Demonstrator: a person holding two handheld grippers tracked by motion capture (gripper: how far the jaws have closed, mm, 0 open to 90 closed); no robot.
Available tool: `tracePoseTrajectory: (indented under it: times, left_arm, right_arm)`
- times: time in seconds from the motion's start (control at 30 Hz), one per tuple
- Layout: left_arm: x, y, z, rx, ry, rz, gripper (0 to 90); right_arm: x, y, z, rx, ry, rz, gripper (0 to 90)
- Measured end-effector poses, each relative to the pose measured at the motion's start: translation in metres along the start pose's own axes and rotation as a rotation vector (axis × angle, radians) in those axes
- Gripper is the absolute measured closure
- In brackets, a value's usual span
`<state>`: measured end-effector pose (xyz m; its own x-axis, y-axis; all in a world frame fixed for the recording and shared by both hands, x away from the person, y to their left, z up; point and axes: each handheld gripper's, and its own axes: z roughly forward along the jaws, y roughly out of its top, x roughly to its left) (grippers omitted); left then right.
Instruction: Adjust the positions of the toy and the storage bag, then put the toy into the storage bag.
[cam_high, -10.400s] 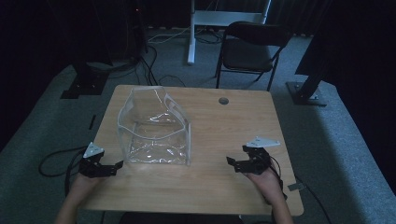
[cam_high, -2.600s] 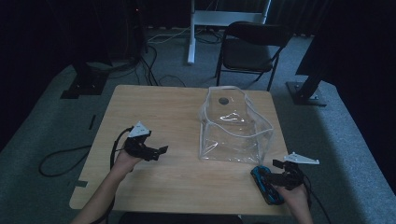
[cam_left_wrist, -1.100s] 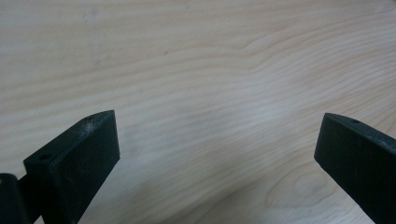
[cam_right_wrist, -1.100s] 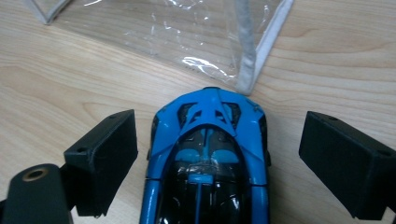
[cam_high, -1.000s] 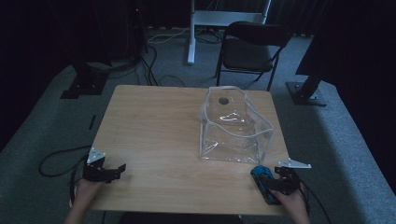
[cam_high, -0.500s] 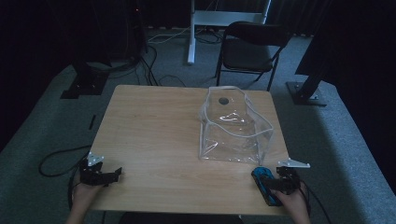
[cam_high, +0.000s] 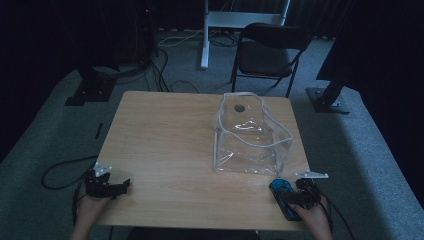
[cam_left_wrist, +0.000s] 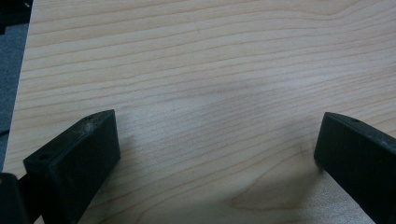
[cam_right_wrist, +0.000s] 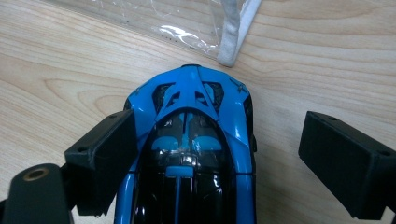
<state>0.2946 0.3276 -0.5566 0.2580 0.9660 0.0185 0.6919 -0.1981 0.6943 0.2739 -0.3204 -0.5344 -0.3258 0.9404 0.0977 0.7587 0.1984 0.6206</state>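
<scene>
Across the middle of the room stands the light wooden table (cam_high: 165, 145), and toward its far right corner sits a clear, soft plastic bag with a white-trimmed open mouth (cam_high: 250, 137), its near wall facing the near edge. At the near right corner lies a small blue and black toy sports car (cam_right_wrist: 194, 144), just beside the bag's white seam. The right gripper (cam_right_wrist: 215, 154) straddles it with jaws spread wide; one jaw looks to be against the car's side, the other stands clear of it, so nothing is held yet. A good grip would likely centre the car between the jaws before closing on its flanks, then lift over the bag's floppy rim, which could snag. Near the left corner the left gripper (cam_left_wrist: 210, 154) hangs wide open over bare wood, holding nothing.
</scene>
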Motion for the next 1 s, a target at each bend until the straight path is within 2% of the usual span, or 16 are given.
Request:
tracePoseTrajectory:
  times: [0.1, 0.27, 0.73, 1.0]
  left_arm:
    - [0.0, 0.0, 0.0, -0.001, 0.0, -0.001, 0.7]
    - [0.0, 0.0, 0.0, -0.001, -0.001, 0.0, 0.7]
    - [0.0, 0.0, 0.0, 0.0, 0.0, 0.0, 0.7]
    - [-0.001, 0.0, 0.0, -0.001, 0.004, -0.004, 0.7]
  right_arm:
    - [0.001, -0.001, -0.002, 0.007, 0.0, 0.004, 11.2]
    - [0.001, -0.006, -0.008, -0.005, 0.043, 0.025, 11.2]
    - [0.011, -0.006, 0.007, 0.103, -0.003, -0.043, 11.3]
    - [0.017, -0.005, 0.009, 0.125, -0.056, -0.084, 12.3]
